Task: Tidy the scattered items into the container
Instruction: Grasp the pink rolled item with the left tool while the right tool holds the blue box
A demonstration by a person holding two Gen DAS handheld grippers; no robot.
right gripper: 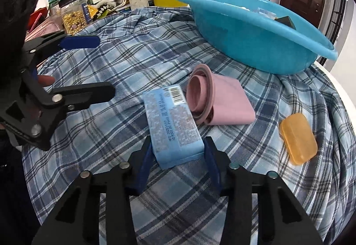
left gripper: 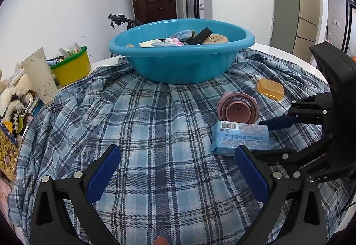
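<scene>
Clamping the blue packet on the plaid cloth, right gripper had it pinched; left gripper wide open, empty. Basin approx. half filled w/ items; pink cup & orange soap left.

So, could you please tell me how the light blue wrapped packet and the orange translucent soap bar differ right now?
The light blue wrapped packet sits between the pads of the right gripper; the orange translucent soap bar lies untouched. The packet is larger, boxy and printed with a barcode; the soap bar is smaller, rounded and plain. Both rest on the blue plaid cloth, outside the turquoise plastic basin.
</scene>
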